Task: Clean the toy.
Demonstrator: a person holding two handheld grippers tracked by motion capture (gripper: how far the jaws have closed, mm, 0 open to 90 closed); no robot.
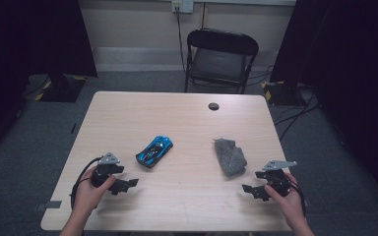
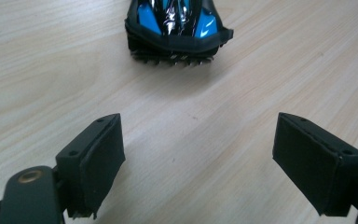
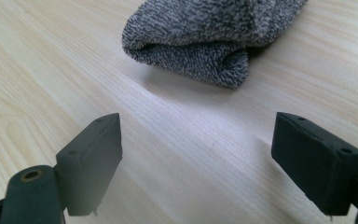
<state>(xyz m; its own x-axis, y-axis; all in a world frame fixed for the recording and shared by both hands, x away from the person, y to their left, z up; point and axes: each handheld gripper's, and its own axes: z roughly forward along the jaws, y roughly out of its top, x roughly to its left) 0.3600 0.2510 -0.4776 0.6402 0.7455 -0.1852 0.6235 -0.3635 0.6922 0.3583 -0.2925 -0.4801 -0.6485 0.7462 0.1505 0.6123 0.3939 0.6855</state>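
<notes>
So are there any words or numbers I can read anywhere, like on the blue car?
None can be read.
Toy car: blue and black with shiny patches, no letters or numbers that can be made out.
Grey cloth: plain, no label showing.
Left gripper and right gripper: plain black pads, no writing.
Wall socket: too small to tell if anything is printed on it.

Two handheld grippers, all black plastic: the left gripper (image 1: 128,185) and the right gripper (image 1: 251,191) each carry a grey three-cornered plate on top and trail a black cable that loops back past the wrist. Seen up close, each jaw ends in a blocky dark pad with small screw holes, and a brass-coloured insert sits in the near left arm. Forearms are bare, with no sleeves in sight.
</notes>
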